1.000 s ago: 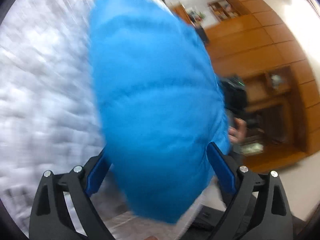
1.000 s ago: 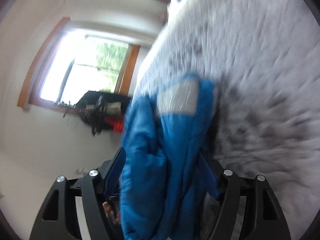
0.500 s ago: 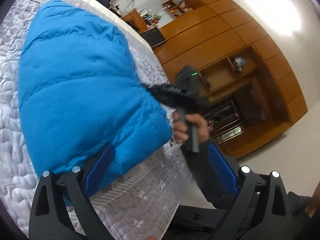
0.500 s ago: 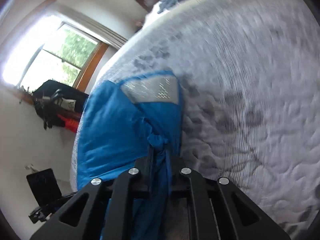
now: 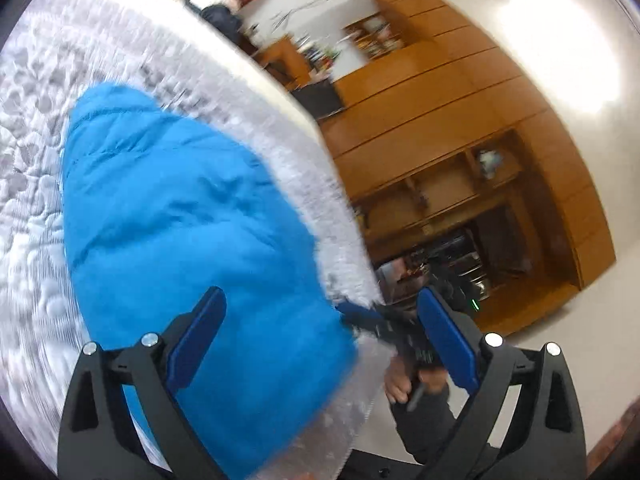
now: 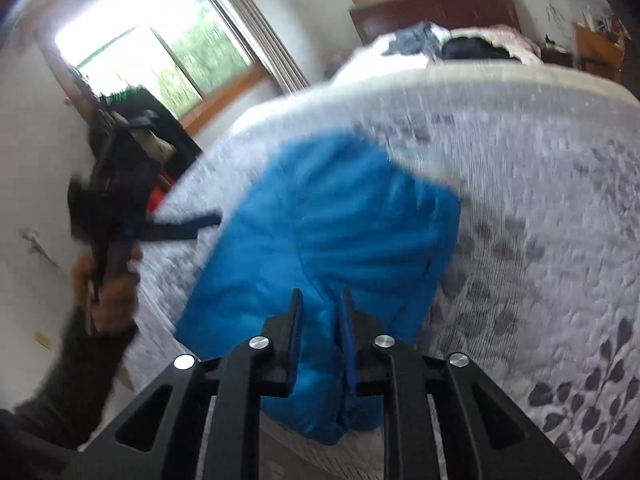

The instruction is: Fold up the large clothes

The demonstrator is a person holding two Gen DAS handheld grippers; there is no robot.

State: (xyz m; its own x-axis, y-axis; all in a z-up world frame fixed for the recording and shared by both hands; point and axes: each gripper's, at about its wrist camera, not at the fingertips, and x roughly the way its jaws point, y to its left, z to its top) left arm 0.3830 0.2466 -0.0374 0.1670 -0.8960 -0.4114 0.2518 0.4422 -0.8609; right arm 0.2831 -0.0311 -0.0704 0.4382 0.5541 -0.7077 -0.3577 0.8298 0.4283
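right gripper [image 6: 322,312] pinches a fold of the blue puffer jacket [image 6: 340,232] on the quilted bed [image 6: 540,200]; left gripper [image 5: 320,332] gapes wide and empty, edges motion-blurred.

A wooden wall unit [image 5: 472,120] with open shelves is seen along the far wall, and a pale ornament [image 5: 489,159] is kept on one shelf. A window [image 6: 168,56] with a wooden frame is seen on the other side, daylight and greenery showing through it. Striped curtains [image 6: 256,36] are hung beside it. Dark bedding [image 6: 448,46] is heaped against a dark headboard [image 6: 436,12].
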